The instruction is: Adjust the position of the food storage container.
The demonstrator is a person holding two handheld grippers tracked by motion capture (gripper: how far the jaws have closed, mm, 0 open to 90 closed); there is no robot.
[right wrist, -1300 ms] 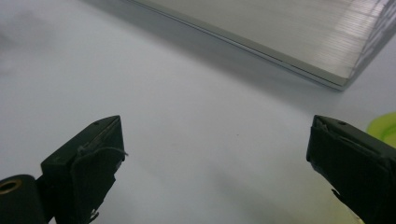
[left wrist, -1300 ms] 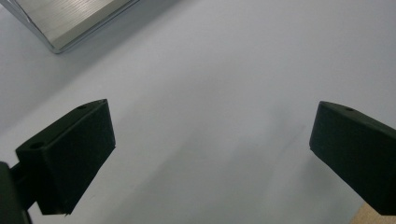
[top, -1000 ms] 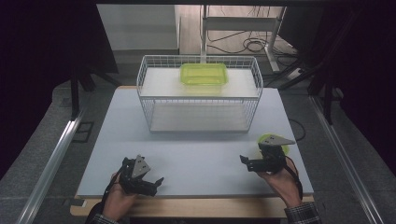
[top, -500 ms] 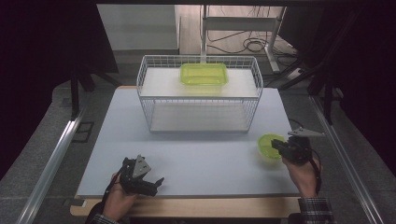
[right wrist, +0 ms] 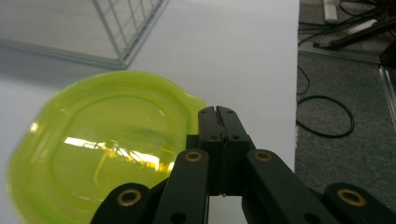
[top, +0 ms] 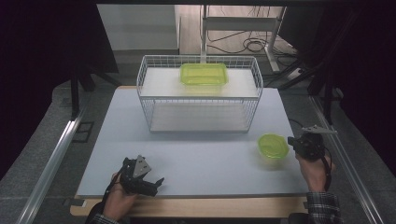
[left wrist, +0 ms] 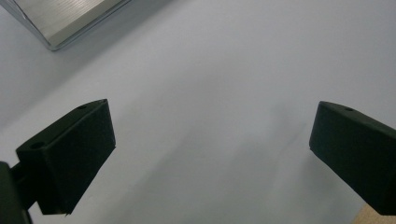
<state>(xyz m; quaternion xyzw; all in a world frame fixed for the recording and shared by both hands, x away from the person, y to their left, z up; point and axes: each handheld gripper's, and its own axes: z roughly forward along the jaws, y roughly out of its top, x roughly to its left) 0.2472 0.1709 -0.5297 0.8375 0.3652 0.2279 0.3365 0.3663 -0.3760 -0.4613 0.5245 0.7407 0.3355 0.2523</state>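
A small round green bowl (top: 273,147) (right wrist: 102,149) sits on the white table at the right. My right gripper (top: 292,141) (right wrist: 217,112) is beside the bowl's right rim and points at it. Its jaws have just closed and now meet flat, with nothing between them; their tips lie at the rim's little tab. Near the front left edge, my left gripper (top: 156,183) (left wrist: 210,154) rests open over bare tabletop and holds nothing. A rectangular green container (top: 204,74) lies at the back of the white wire basket (top: 198,58).
The wire basket stands across the middle back of the table (top: 201,154); its near corner (right wrist: 126,28) is just beyond the bowl. Cables (right wrist: 327,116) lie on the floor past the right edge. A metal strip (left wrist: 70,23) runs ahead of the left gripper.
My right gripper has drawn back to the right, off the green bowl, and its jaws have shut. The bowl stays on the table. The left hand has kept still.
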